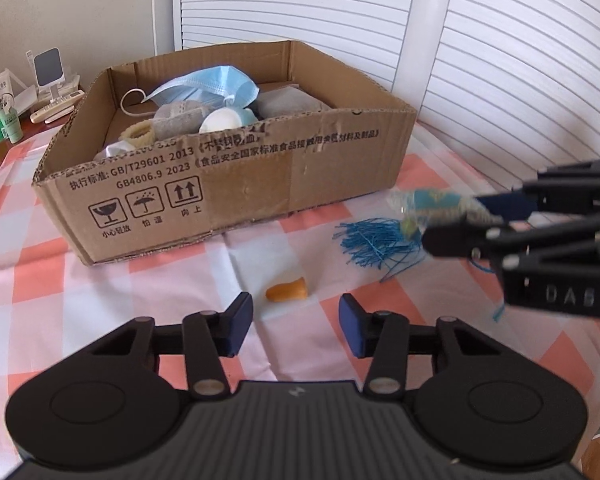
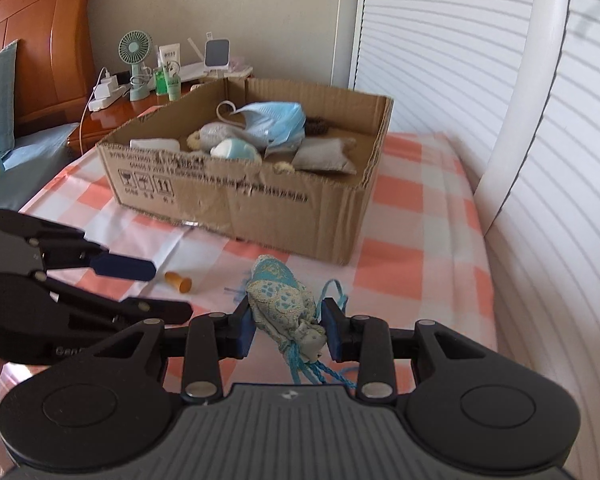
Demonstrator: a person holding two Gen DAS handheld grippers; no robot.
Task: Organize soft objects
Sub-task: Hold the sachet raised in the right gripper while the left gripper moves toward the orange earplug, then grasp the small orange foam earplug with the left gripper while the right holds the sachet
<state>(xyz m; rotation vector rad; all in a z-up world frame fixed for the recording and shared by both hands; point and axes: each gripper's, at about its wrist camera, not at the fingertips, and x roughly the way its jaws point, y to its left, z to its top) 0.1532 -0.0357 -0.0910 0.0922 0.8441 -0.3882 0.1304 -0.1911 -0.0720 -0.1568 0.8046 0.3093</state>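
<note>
Soft objects fill an open cardboard box point(image 1: 228, 184) on a surface spread with a pink-and-white checked cloth point(image 1: 40, 280): a blue face mask point(image 1: 216, 84), grey pouches point(image 2: 324, 156), a pale scrunchie point(image 1: 138, 134) and a rounded white-and-blue item point(image 1: 228, 118) lie heaped inside. Two pieces sit outside the box.

One is a small teal-and-cream brocade pouch point(image 2: 280, 300), clamped between the fingers of the right gripper point(image 2: 288, 328), both blue pads pressing its sides just in front of the box's near wall. Its blue cord hangs below the pads, and in the left wrist view its blue tassel point(image 1: 374, 246) trails down onto the cloth under the gripper.

The other is an orange foam earplug point(image 1: 287, 292), lying on its side on the cloth near the front of the box. The left gripper point(image 1: 296, 326) hangs just behind it, fingers parted, with the earplug in line with the gap but past the pads and not touched by them; nothing is gripped there. In the right wrist view, one blue pad reaches almost to the earplug's end.

A wooden nightstand point(image 2: 112, 114) beyond the box carries a small green fan point(image 2: 135, 54), bottles and a white charger. White slatted panels point(image 1: 520, 60) close off the far side, and a wooden headboard point(image 2: 40, 20) rises at the left.
</note>
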